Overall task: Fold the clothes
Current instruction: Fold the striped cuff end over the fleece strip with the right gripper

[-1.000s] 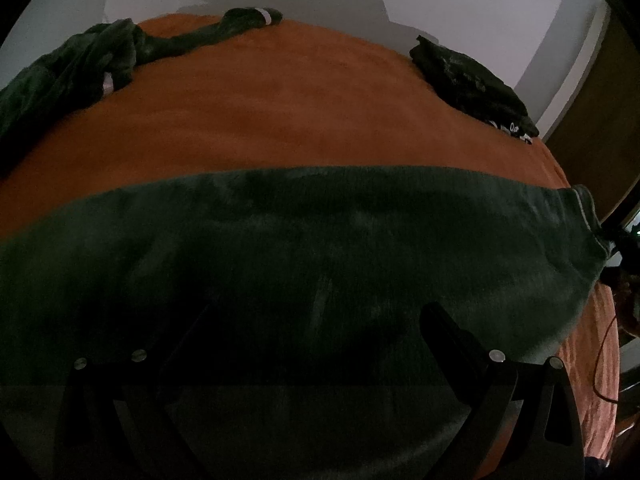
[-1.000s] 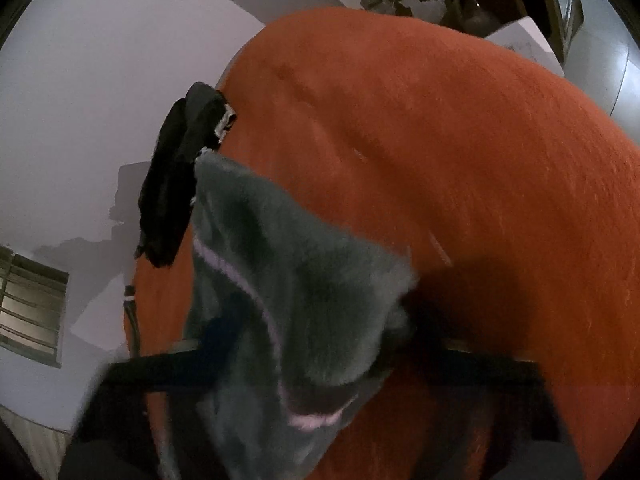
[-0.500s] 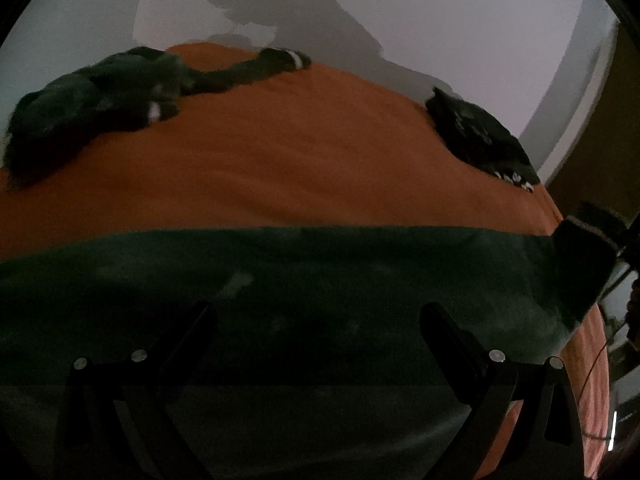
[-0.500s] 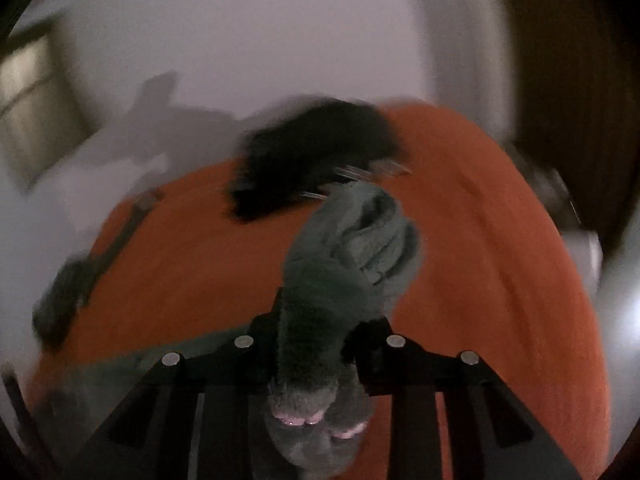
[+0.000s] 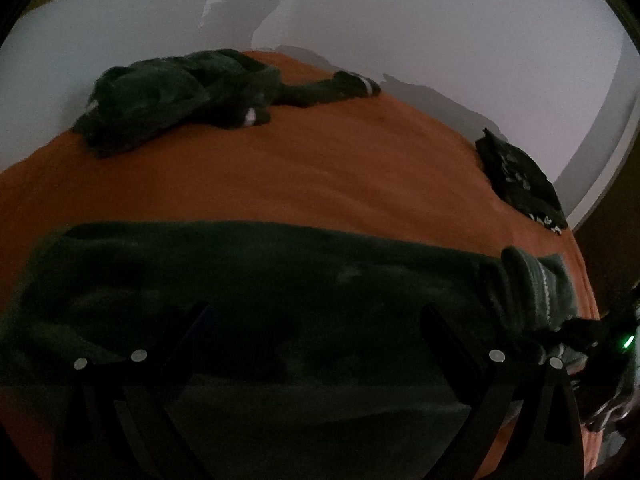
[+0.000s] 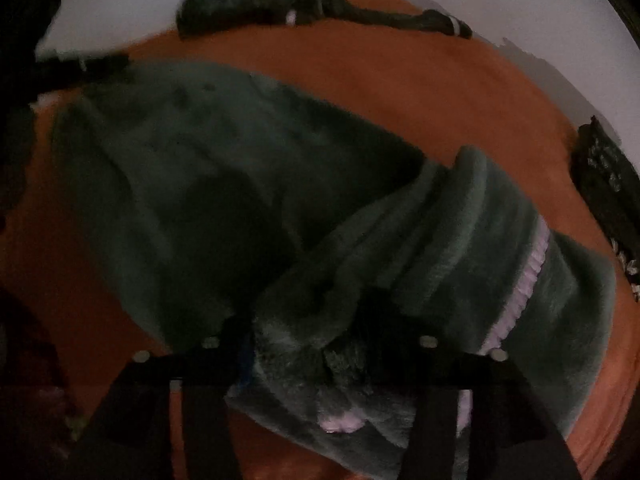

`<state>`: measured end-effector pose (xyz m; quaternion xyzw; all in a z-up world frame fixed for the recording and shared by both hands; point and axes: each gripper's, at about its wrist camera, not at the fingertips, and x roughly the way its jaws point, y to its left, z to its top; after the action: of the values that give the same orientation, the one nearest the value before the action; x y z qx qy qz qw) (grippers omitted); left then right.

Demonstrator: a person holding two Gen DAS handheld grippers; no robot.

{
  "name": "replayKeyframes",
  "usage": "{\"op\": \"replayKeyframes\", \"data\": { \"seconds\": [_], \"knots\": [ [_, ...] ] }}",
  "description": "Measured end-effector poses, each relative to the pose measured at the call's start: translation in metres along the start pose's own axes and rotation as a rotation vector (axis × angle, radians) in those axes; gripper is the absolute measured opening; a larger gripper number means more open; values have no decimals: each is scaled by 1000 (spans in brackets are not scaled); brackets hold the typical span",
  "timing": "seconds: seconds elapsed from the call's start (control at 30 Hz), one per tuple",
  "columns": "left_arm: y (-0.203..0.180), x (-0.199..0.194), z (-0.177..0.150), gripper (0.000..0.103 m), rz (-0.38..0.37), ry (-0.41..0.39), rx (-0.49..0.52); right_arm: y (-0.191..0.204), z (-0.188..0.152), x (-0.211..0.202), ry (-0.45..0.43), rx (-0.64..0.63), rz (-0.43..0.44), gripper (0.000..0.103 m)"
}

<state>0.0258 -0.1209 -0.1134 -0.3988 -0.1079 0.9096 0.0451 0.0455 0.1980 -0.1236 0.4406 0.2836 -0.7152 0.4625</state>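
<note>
Green fleece, a plush garment [image 5: 260, 280], lies stretched across the lower half of the left wrist view on an orange bedspread [image 5: 320, 168], its cuffed end with a pale stripe at about 4 o'clock. The left gripper [image 5: 316, 320] hovers over it with its jaws spread wide, nothing between them. In the right wrist view the right gripper [image 6: 316, 344] pinches a bunched fold of the same garment [image 6: 460, 240], fabric filling the gap between its fingers. A second green garment [image 5: 180, 92] lies crumpled at 11 o'clock near the wall, and a dark folded item [image 5: 520, 176] sits at 2 o'clock.
</note>
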Motion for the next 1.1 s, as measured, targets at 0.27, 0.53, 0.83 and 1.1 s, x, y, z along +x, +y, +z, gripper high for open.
{"op": "replayKeyframes", "data": {
  "seconds": [0.27,0.53,0.83,1.1],
  "knots": [
    [13,6,-2,102,-6,23,-42,-61,-6,-14,21,279,77,63],
    [-5,16,-6,102,-56,53,8,-90,5,-7,45,424,65,63],
    [-22,29,-33,102,-122,136,8,-85,24,-32,-34,390,56,10],
    [-20,39,-36,102,-125,179,2,-60,39,-36,-23,349,121,10]
  ]
}}
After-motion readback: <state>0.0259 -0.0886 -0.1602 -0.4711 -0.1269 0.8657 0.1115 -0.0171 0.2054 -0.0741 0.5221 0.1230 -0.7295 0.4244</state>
